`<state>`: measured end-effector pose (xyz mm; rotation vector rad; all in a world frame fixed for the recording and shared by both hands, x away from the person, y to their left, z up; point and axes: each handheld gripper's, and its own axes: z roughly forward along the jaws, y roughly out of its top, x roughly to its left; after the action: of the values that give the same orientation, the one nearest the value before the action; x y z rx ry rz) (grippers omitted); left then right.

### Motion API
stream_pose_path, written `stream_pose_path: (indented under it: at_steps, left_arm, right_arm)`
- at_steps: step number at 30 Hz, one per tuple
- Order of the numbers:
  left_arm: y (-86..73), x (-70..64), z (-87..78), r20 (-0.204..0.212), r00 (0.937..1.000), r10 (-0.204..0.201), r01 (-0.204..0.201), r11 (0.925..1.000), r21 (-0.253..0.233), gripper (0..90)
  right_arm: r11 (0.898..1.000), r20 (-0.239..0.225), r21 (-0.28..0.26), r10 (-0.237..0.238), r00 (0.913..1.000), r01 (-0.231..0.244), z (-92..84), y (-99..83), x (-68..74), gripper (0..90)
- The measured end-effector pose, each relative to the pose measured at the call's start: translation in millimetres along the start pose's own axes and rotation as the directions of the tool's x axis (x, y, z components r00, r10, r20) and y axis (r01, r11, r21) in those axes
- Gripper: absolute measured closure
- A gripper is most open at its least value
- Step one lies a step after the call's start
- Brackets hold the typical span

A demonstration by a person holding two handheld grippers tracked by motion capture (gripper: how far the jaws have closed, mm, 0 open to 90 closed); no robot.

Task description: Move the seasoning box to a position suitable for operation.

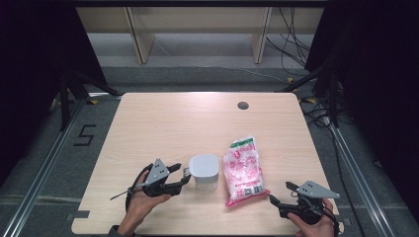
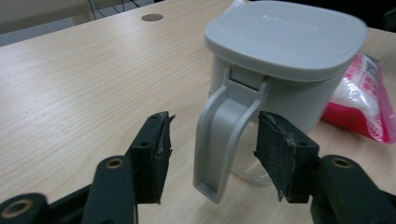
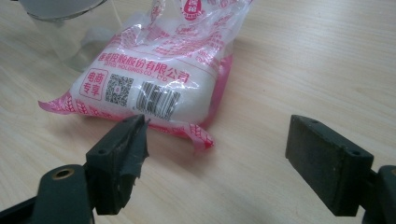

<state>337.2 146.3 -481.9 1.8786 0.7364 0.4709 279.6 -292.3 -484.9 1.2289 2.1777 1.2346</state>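
A clear jug with a grey lid [image 1: 204,166] [image 2: 286,32] stands near the table's front middle. Its grey handle [image 2: 225,135] points toward my left gripper [image 1: 184,174] [image 2: 211,150], which is open with the handle between its pads, a gap on both sides. A pink and white plastic bag [image 1: 243,170] [image 3: 158,77] of white grains lies flat to the right of the jug. My right gripper [image 1: 279,193] [image 3: 215,158] rests open at the front right, just short of the bag's near corner, with nothing between its jaws.
The wooden table [image 1: 163,123] has a small round grommet [image 1: 242,105] [image 2: 152,17] near its far edge. Dark frames and cables stand on the floor at both sides. Bare tabletop stretches behind the jug and the bag.
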Motion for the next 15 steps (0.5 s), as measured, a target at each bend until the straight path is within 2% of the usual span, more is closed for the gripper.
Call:
stream_pose_path:
  at_steps: [2, 3, 5, 6, 7, 9, 11, 15]
  left_arm:
    - [3.6, -1.0, -3.7, 0.004, 1.0000, -0.008, 0.008, 1.0000, -0.006, 40.6]
    - [5.3, -1.9, -5.2, 0.016, 0.9995, -0.026, 0.026, 0.9996, -0.015, 38.5]
    - [8.8, -3.1, -8.9, 0.025, 0.9993, -0.028, 0.029, 0.9995, -0.016, 36.4]
    - [10.1, -3.6, -10.4, 0.025, 0.9993, -0.027, 0.028, 0.9995, -0.014, 35.4]
    - [11.3, -3.9, -12.2, 0.019, 0.9995, -0.026, 0.026, 0.9996, -0.008, 35.0]
    - [12.9, -4.6, -14.0, 0.020, 0.9993, -0.031, 0.031, 0.9995, -0.009, 34.1]
    - [14.8, -5.3, -15.2, 0.028, 0.9988, -0.039, 0.039, 0.9991, -0.015, 33.0]
    - [17.5, -5.7, -16.8, 0.032, 0.9983, -0.048, 0.049, 0.9986, -0.019, 34.5]
  right_arm:
    - [1.000, 0.008, -0.002, -0.011, 0.9999, 0.011, 0.5, -0.3, -1.0, 21.5]
    - [1.000, 0.015, -0.008, 0.002, 0.9999, -0.002, 1.5, -0.2, -0.3, 21.5]
    - [1.000, 0.011, -0.005, 0.010, 0.9999, -0.010, 1.8, 0.0, 0.8, 21.5]
    - [1.000, 0.012, -0.010, -0.014, 0.9998, 0.014, 2.4, 0.2, -0.7, 21.5]
    - [1.000, 0.007, -0.003, -0.023, 0.9997, 0.023, 2.3, 0.4, -1.1, 21.5]
    - [1.000, 0.002, 0.003, 0.001, 1.0000, -0.001, 0.6, 0.1, 0.9, 21.5]
    - [1.000, 0.000, -0.005, -0.020, 0.9998, 0.020, 1.2, 0.5, -0.8, 21.5]
    - [1.000, 0.000, -0.003, -0.020, 0.9998, 0.020, 1.1, 0.5, -0.6, 21.5]
